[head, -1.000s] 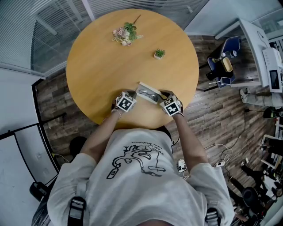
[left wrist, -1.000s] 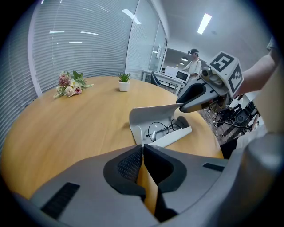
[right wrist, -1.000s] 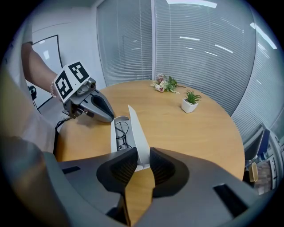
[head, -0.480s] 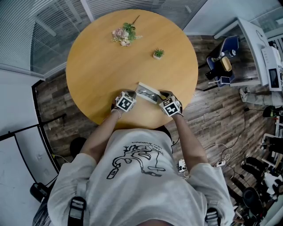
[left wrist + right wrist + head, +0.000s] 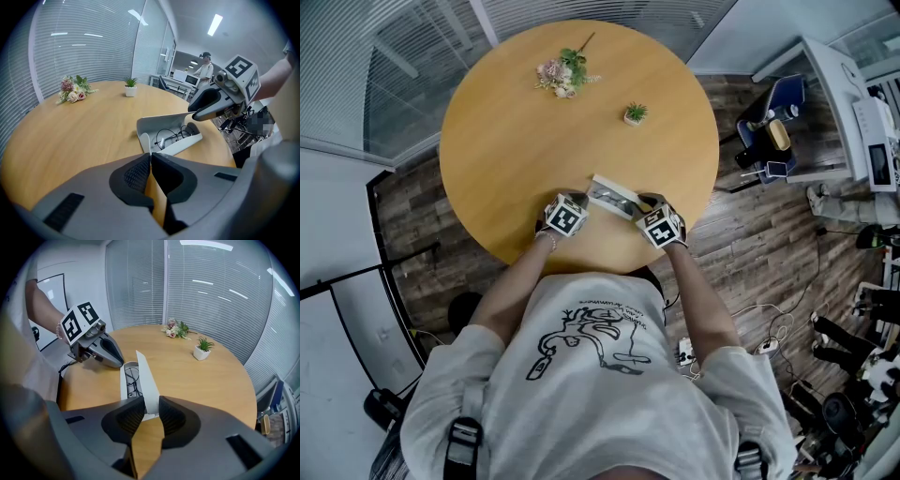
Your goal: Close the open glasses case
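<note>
The white glasses case lies open near the front edge of the round wooden table, with wire-framed glasses in its base. Its lid stands up at a slant. My right gripper sits at the case's right end with the lid's end between its pads. Its jaws have just been opening and stand open around the lid. My left gripper is shut with nothing between its pads, its tips right at the case's left end. The head view shows both grippers, left and right, flanking the case.
A small bunch of flowers and a little potted plant sit at the table's far side. The table edge runs just behind both grippers. Desks with office gear stand to the right. A person stands in the background.
</note>
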The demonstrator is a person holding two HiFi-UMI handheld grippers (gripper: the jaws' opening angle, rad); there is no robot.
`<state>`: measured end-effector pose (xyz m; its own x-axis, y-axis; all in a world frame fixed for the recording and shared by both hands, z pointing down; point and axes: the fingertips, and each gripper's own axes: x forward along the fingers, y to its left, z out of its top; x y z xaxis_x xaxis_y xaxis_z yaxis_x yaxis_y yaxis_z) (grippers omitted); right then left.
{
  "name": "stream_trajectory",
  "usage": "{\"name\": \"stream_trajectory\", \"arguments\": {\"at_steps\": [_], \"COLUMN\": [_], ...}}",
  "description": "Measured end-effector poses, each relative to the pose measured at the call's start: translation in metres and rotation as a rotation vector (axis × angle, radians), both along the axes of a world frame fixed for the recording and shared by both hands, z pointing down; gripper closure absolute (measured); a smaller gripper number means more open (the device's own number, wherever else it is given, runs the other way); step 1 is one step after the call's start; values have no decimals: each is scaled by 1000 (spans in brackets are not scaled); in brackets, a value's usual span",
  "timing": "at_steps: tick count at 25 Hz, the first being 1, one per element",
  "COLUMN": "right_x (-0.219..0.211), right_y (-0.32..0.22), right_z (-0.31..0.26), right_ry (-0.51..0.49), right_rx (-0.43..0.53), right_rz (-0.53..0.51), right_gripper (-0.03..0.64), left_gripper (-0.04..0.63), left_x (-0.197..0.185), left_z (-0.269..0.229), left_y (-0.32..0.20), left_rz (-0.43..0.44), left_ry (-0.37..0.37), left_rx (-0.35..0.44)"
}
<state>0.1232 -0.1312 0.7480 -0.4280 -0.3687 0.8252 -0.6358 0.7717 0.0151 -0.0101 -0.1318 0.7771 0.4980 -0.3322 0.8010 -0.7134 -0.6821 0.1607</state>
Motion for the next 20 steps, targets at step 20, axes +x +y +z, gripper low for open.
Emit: {"name": "stream_trajectory", "arguments": {"at_steps": [20], "right_x": [-8], "right_y": [11], "right_z": [-2], "right_ry": [30], "right_rx": [16], "right_rz": [-42], "right_gripper": [502], "left_gripper": [563], "left_x": [-2], "left_z": [-2], "left_y": [1], "left_rz": [6], "left_ry": [0], "left_rx": [3]}}
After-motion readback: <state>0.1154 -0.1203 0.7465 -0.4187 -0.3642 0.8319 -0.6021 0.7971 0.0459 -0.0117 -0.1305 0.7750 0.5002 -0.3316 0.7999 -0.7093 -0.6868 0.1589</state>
